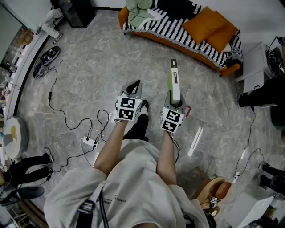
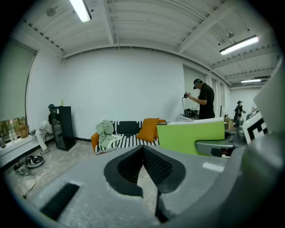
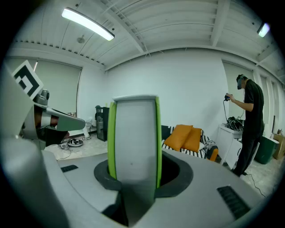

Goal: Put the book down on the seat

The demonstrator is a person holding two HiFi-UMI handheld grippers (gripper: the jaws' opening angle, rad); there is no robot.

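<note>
Starting at the left, a white power strip [image 1: 89,141] is lying on the grey floor [image 1: 89,67] with black cables looping away from it. Next across, the left gripper [image 1: 135,85] is hovering above the floor beside the person's dark shoe. In the left gripper view its jaws are pressing flat against each other with nothing between them. Just to its right, the right gripper [image 1: 175,101] is pinching the green-covered book [image 1: 173,80] by its lower end. The right gripper view is showing both jaws clamping the covers, with the pale page edge facing the camera. The book is standing on edge in the air and pointing ahead toward the sofa [image 1: 178,29], well apart from it. That striped seat is carrying a heap of pale green clothing [image 1: 138,11] at its left end and two orange cushions [image 1: 207,24] toward its right. Farther right, another person in black [image 3: 249,120] is standing by a white counter [image 1: 256,67].
</note>
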